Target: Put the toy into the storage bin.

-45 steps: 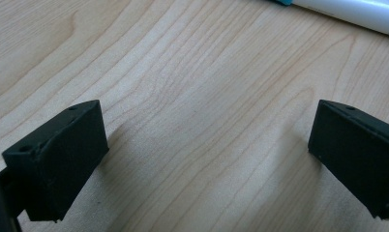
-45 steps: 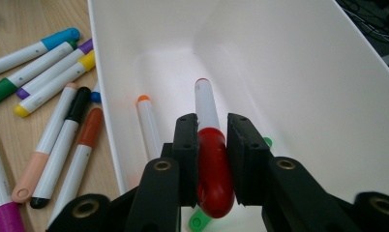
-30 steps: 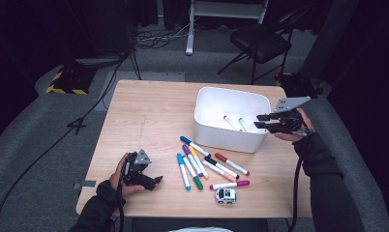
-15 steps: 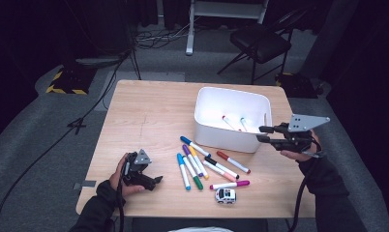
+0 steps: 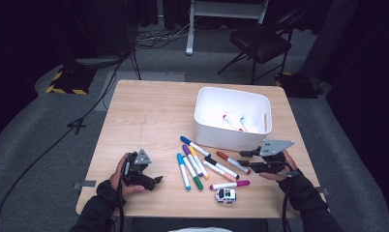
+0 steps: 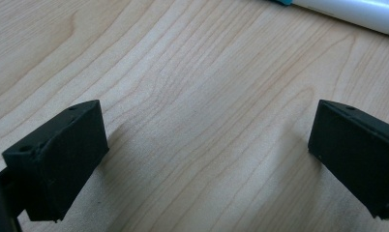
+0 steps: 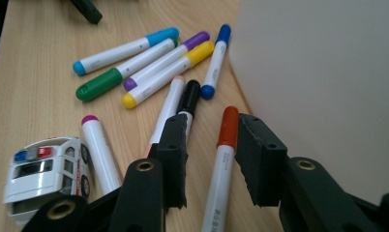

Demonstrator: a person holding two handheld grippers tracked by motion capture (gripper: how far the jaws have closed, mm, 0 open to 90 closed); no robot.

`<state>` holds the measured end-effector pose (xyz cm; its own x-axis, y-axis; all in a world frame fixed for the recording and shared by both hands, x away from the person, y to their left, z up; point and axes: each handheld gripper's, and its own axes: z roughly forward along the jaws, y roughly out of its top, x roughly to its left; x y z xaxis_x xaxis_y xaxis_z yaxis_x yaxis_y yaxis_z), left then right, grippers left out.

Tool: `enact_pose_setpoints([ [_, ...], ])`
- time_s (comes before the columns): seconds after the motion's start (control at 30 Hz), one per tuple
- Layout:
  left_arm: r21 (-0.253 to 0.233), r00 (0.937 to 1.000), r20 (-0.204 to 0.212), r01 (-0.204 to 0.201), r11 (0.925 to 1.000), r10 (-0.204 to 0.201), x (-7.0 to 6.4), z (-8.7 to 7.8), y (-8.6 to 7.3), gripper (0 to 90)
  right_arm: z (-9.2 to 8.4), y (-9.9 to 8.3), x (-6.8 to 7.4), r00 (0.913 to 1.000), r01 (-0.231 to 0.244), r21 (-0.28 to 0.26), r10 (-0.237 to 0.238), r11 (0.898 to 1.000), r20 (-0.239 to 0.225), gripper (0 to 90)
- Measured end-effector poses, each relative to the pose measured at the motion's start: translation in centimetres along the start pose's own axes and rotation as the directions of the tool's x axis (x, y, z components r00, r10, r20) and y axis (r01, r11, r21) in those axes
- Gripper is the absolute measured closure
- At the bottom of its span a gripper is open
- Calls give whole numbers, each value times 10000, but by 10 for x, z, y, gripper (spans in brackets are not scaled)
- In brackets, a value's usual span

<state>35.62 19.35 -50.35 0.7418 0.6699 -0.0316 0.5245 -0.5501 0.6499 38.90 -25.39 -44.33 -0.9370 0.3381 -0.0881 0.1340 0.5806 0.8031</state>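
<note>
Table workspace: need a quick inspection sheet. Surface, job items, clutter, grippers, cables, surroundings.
Surface: light wooden table, bare on its left half.
Job's things: white bin with two markers inside; loose markers in front of it; a red-capped marker lies between the right gripper's jaws.
Clutter: toy police car near the front edge.
Grippers: left gripper open over bare wood; right gripper open, jaws either side of the red-capped marker, not pressing it.
Cables: one trails off the front edge from each gripper; more on the floor to the left.
Surroundings: grey carpet, folding chair behind the table, dark room.
</note>
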Motion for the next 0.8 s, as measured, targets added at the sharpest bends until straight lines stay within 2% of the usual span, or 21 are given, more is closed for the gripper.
enact_pose_setpoints([
  [0.13,0,10000,9,-3,10000,3,0,0,0,6,27,-5,-2,9998,-183,489,183,9986,13,649],
  [0.2,-12,10000,32,11,10000,-11,0,0,0,6,37,-6,-3,9999,-165,594,164,9981,22,649],
  [0.27,-6,10000,-3,4,10000,-4,0,0,0,6,45,-6,-3,9993,-362,731,356,9967,101,649],
  [0.37,-26,10000,15,-15,10000,15,0,0,0,6,56,-6,-4,9995,-188,926,164,9955,268,646],
  [0.43,-36,10000,77,25,10000,-25,0,0,0,6,60,-7,-5,9992,-257,1039,224,9943,327,646],
  [0.47,-28,10000,14,-8,10000,8,0,0,0,6,62,-7,-5,9985,-470,1040,439,9935,320,645],
  [0.63,-12,10000,12,-1,10000,1,0,0,0,6,73,-7,-9,9982,-538,1321,498,9898,334,648],
  [0.7,-5,10000,5,-1,10000,1,0,0,0,6,76,-8,-9,9968,-768,1384,731,9874,315,649],
  [0.73,-2,10000,35,16,10000,-16,0,0,0,6,78,-10,-12,9977,-658,1298,630,9894,259,657],
  [0.77,-10,10000,5,-6,10000,6,0,0,0,6,78,-10,-11,9948,-1021,1196,1013,9876,127,660],
  [0.8,-9,10000,8,-7,10000,7,0,0,0,6,78,-10,-11,9939,-1105,1222,1100,9863,108,660],
])
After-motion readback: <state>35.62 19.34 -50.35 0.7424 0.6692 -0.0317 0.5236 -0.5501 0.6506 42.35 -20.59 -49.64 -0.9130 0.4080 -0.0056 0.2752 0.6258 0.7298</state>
